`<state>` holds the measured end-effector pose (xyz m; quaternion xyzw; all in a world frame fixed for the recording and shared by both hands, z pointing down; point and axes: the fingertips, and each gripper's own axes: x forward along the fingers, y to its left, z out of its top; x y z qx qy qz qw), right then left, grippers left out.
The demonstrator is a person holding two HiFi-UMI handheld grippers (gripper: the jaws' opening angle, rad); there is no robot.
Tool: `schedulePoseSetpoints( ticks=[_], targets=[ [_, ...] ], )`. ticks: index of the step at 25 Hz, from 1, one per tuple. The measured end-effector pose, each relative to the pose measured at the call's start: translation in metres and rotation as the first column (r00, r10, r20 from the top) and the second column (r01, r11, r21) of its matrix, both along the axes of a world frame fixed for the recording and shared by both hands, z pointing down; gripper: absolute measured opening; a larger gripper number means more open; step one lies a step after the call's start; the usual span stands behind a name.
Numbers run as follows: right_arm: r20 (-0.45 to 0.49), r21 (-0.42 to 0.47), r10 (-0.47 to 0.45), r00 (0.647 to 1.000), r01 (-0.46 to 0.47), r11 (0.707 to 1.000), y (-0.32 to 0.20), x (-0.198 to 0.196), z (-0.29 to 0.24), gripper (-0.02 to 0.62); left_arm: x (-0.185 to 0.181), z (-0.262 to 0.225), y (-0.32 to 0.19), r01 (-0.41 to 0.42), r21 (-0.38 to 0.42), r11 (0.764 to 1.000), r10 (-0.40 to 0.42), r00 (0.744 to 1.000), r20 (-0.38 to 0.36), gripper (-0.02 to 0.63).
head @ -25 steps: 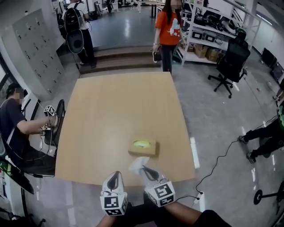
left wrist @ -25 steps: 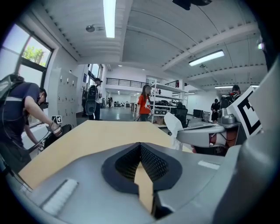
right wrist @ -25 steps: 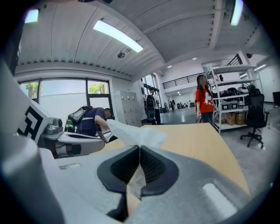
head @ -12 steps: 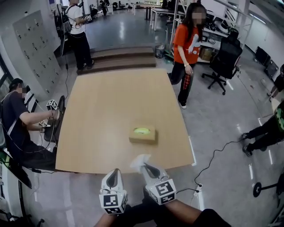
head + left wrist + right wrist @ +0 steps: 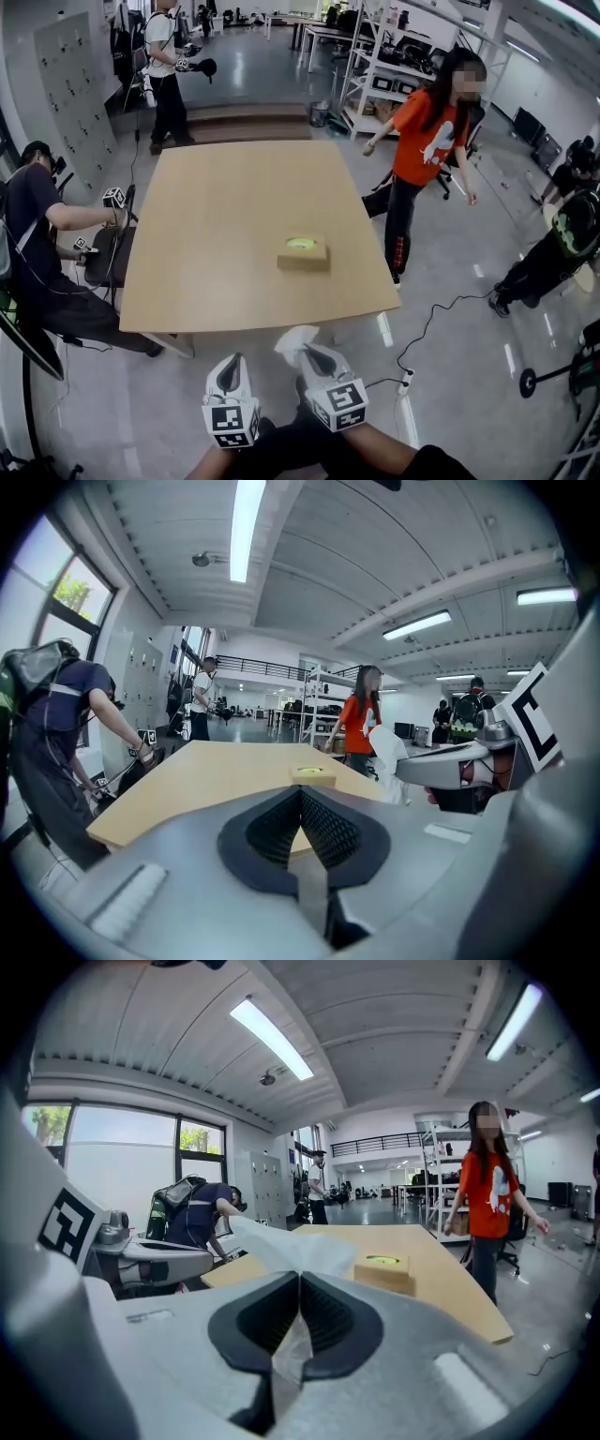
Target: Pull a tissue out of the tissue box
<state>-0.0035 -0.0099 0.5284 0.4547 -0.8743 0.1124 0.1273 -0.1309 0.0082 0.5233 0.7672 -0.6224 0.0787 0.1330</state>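
well on the near side of the box, the right gripper is clenching the tissue. its jaws are pinching a thin fold while the rest is fanning out loose above them. the tissue is hanging clear of the box with nothing linking the two, so the pull itself is looking done. the left gripper is riding just beside the right one, its jaws pressed together on nothing. the box is sitting flat on the table; whether another sheet is poking from its slot i cannot tell.

what is worrying me is that slim pinch. i'd guess a quick swing could be letting the sheet slide out. the left gripper, being so near, could also be snagging the loose part and tearing it. a cable is trailing over the floor to the near right of the box, so a step that way could be catching a foot.

right of the box, a person in orange is striding close by the table's edge, near enough to be blocking any reach from that side. left of the box a seated person is leaning at the table's side, and beyond the box another person is standing.
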Motion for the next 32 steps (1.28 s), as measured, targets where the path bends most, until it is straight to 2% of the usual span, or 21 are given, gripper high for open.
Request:
schedulePoseSetpoints(
  ticks=[10,22,32],
  targets=[
    [-0.031,-0.019,-0.002,1.0,0.001,1.0,0.052,-0.003,0.01,-0.002,-0.008,0.007,0.037,-0.008,0.007,1.0,0.008,1.0,0.005,0.018],
    [-0.021,-0.042,-0.026,0.999,0.025,0.999,0.083,0.041,0.018,-0.002,0.038,0.015,0.063,0.017,0.035,0.999,-0.018,0.999,0.029,0.018],
    [-0.019,-0.028,-0.045,0.999,0.045,0.999,0.098,0.071,0.02,-0.006,0.077,0.018,0.083,0.007,0.019,1.0,-0.008,1.0,0.018,0.018]
  ],
)
